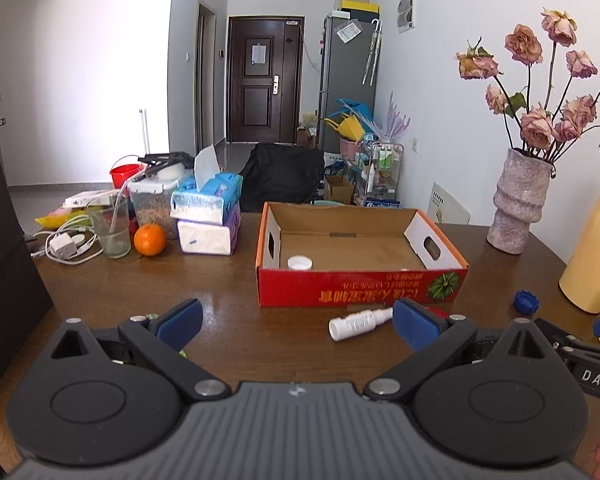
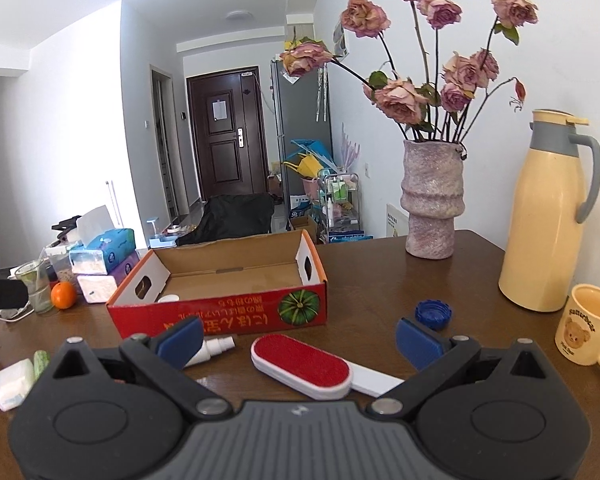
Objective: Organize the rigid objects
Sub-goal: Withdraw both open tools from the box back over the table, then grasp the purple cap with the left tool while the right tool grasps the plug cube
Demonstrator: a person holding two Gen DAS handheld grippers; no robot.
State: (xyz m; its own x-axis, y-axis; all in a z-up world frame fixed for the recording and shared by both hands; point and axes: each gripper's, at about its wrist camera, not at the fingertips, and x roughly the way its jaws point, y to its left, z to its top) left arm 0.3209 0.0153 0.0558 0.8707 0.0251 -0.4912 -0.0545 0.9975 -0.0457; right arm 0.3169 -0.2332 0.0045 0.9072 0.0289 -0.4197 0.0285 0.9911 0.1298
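Observation:
A red cardboard box [image 1: 360, 292] [image 2: 220, 316] stands open on the brown table, with a white lid [image 1: 299, 263] inside near its left front corner. A white spray bottle [image 1: 358, 323] [image 2: 216, 347] lies in front of the box. A red and white lint brush [image 2: 304, 366] lies beside the bottle. A blue cap [image 1: 526, 301] [image 2: 433, 313] lies to the right. My left gripper [image 1: 296, 322] is open and empty, with the bottle near its right finger. My right gripper [image 2: 298, 338] is open and empty, with the brush between its fingers.
Tissue packs [image 1: 208, 216], an orange [image 1: 150, 240], a glass [image 1: 112, 232] and cables [image 1: 66, 246] sit at the left. A vase of roses [image 2: 432, 204], a cream thermos [image 2: 548, 216] and a bear mug [image 2: 588, 332] stand at the right. A white packet [image 2: 12, 384] lies at the near left.

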